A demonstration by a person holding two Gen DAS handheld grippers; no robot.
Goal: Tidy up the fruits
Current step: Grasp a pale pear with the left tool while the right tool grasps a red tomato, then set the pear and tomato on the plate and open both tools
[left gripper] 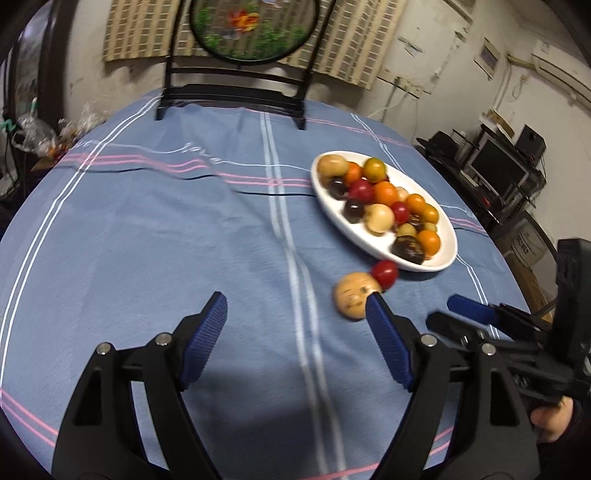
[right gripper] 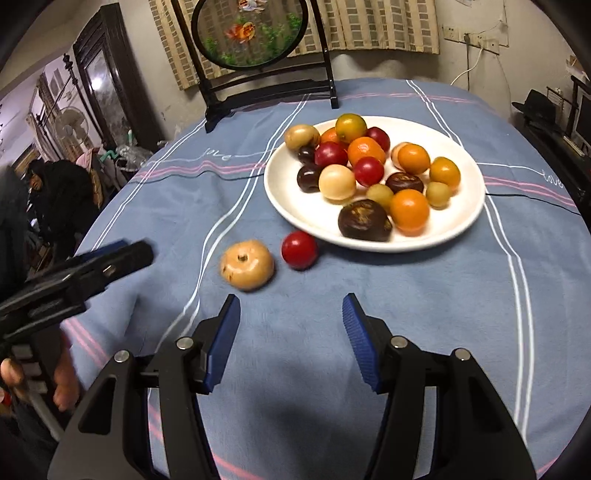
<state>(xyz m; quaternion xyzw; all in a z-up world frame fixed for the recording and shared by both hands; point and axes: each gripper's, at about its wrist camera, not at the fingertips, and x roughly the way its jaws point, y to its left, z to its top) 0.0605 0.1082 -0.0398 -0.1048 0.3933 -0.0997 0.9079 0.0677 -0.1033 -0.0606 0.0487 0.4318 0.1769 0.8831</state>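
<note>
A white plate [right gripper: 284,201] [left gripper: 364,242] piled with several small fruits, orange, red, dark purple and pale yellow, stands on the blue tablecloth. Two fruits lie loose on the cloth just in front of it: a tan round fruit [right gripper: 246,268] [left gripper: 351,297] and a red fruit [right gripper: 299,249] [left gripper: 385,272]. My left gripper [left gripper: 297,304] hovers open over bare cloth, its right finger just in front of the tan fruit. My right gripper [right gripper: 291,308] is open too, short of both loose fruits, nothing between its pads. Each gripper shows at the edge of the other's view.
A black stand with a round painted screen [right gripper: 251,33] rises at the table's far edge. A thin black cable [right gripper: 532,199] crosses the cloth behind the plate. A person sits at the left [right gripper: 55,199]. Shelves with electronics [left gripper: 495,166] line the right wall.
</note>
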